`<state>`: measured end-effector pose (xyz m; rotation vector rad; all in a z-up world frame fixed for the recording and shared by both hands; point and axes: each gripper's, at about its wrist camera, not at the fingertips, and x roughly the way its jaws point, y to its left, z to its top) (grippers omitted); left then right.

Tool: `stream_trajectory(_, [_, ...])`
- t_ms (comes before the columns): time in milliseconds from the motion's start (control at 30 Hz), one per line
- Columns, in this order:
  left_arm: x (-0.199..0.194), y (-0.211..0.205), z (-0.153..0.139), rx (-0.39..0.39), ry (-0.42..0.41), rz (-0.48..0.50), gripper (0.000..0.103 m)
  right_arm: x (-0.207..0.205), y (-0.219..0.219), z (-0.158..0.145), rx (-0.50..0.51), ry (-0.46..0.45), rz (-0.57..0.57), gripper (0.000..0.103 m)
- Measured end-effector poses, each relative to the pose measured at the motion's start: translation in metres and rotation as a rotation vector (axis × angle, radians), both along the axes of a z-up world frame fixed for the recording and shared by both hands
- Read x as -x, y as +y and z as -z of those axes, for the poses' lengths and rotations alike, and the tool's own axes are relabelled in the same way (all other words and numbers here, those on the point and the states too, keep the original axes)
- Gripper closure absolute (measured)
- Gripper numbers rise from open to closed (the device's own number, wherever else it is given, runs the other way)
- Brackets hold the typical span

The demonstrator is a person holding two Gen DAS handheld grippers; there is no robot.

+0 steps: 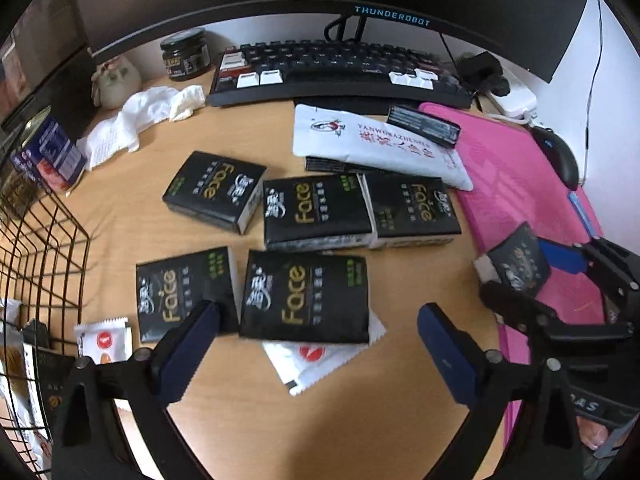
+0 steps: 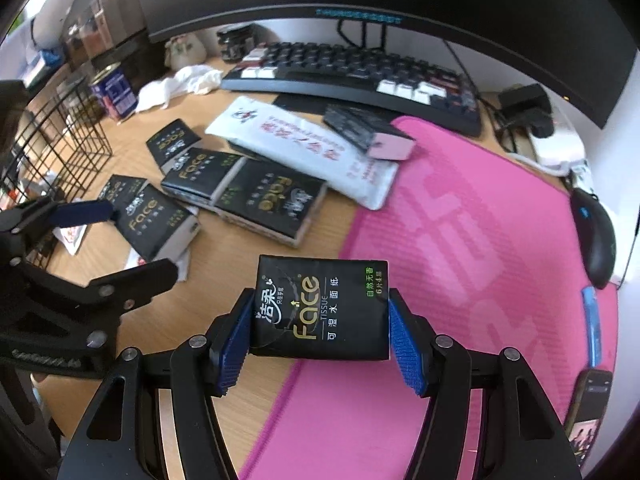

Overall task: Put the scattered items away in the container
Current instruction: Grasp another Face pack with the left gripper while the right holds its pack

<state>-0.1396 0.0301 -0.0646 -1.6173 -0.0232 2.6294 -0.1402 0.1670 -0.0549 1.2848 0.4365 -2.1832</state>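
Several black "Face" tissue packs lie scattered on the wooden desk. My left gripper is open, low over the nearest pack, its blue fingers on either side and apart from it. A white sachet pokes out from under that pack. My right gripper is shut on another tissue pack, held above the edge of the pink mat. The black wire basket stands at the left, with some packets inside it.
A white pouch and a black box lie behind the packs. Further back are a keyboard, a monitor, a jar and crumpled tissue. A mouse sits on the right, a can beside the basket.
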Motion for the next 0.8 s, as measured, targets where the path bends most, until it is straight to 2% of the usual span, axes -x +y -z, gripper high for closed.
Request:
stream_trajectory(100, [0.004, 0.005, 0.000, 0.075, 0.001, 0.007, 0.029, 0.004, 0.006, 0.001, 0.015, -0.016, 0.007, 0.041])
stream_trajectory(167, [0.005, 0.005, 0.000, 0.096, 0.000, 0.008, 0.032, 0.006, 0.007, 0.002, 0.014, -0.018, 0.007, 0.041])
stream_trajectory(267, [0.005, 0.003, 0.000, 0.086, -0.001, 0.007, 0.033, 0.006, 0.007, 0.004, 0.017, -0.027, 0.004, 0.041])
stream_trajectory(367, [0.002, 0.006, 0.000, 0.080, -0.008, 0.011, 0.034, 0.006, 0.006, 0.005, 0.019, -0.032, 0.000, 0.041])
stream_trajectory(467, [-0.002, 0.019, 0.007, -0.008, -0.052, 0.076, 0.034, 0.004, 0.005, 0.005, 0.018, -0.029, -0.005, 0.041])
stream_trajectory(533, [-0.003, 0.022, 0.010, 0.021, -0.037, 0.080, 0.034, 0.005, 0.007, 0.003, 0.020, -0.025, 0.004, 0.040])
stream_trajectory(667, [-0.002, 0.015, 0.010, 0.016, -0.030, 0.054, 0.033, 0.006, 0.011, 0.001, 0.028, -0.027, 0.010, 0.040])
stream_trajectory(800, [0.001, 0.008, 0.013, 0.039, -0.026, 0.020, 0.022, 0.004, 0.007, 0.005, 0.020, -0.031, -0.003, 0.040])
